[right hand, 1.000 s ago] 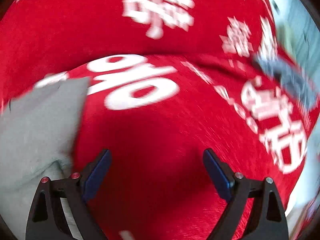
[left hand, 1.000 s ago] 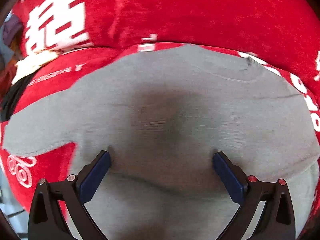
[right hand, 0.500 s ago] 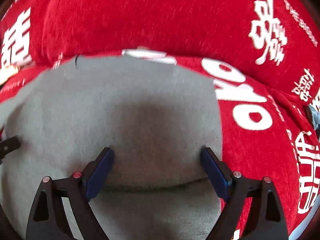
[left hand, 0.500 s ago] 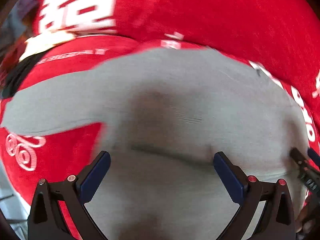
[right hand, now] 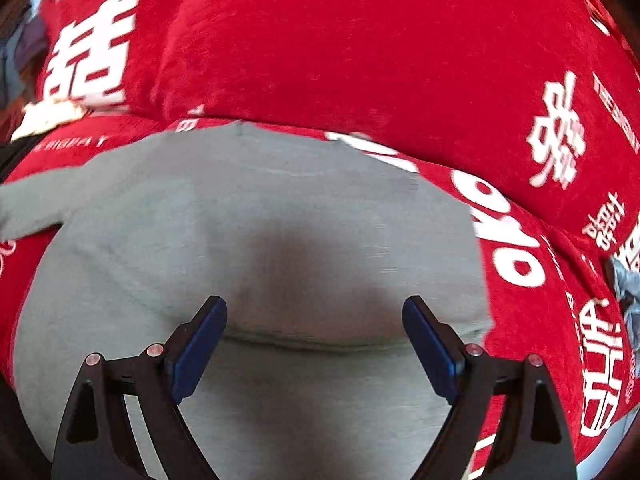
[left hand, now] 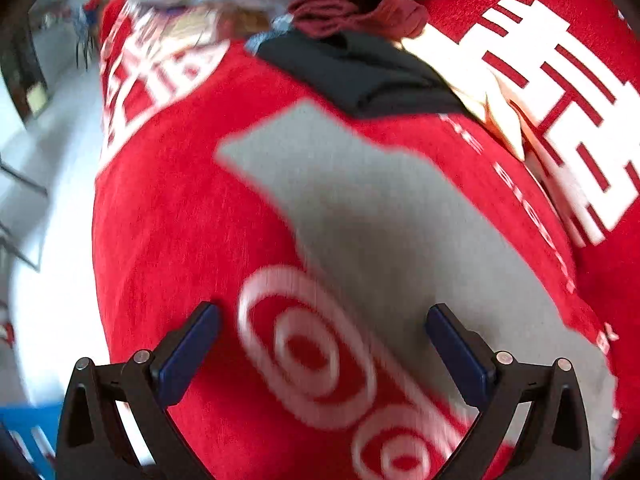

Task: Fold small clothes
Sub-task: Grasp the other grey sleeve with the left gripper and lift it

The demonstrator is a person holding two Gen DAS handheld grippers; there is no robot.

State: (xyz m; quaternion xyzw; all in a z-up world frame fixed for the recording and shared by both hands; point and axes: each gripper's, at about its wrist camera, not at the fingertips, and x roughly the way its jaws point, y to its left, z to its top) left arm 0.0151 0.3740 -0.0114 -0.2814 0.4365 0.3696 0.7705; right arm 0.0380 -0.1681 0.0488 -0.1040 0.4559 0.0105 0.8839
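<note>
Left wrist view is pretty blurry, but the surface is a red cover [left hand: 168, 220] with white characters and ring patterns, and pale floor [left hand: 52, 272] shows beyond its edge, outside the left finger. Far ahead of the fingers sits a pile [left hand: 352, 12] of dark red, black and beige clothes. The gray shirt [left hand: 380, 220] lies flat on the cover; a sleeve runs from near the right finger up and away to the left. Left gripper [left hand: 322, 344] is spread wide, nothing in it.

Right wrist view has the shirt [right hand: 280, 220] spread directly ahead of and under the fingers, a fold edge running across between them, sleeve pointing out past the left finger. Right gripper [right hand: 315, 338] is spread wide too, holding nothing.
</note>
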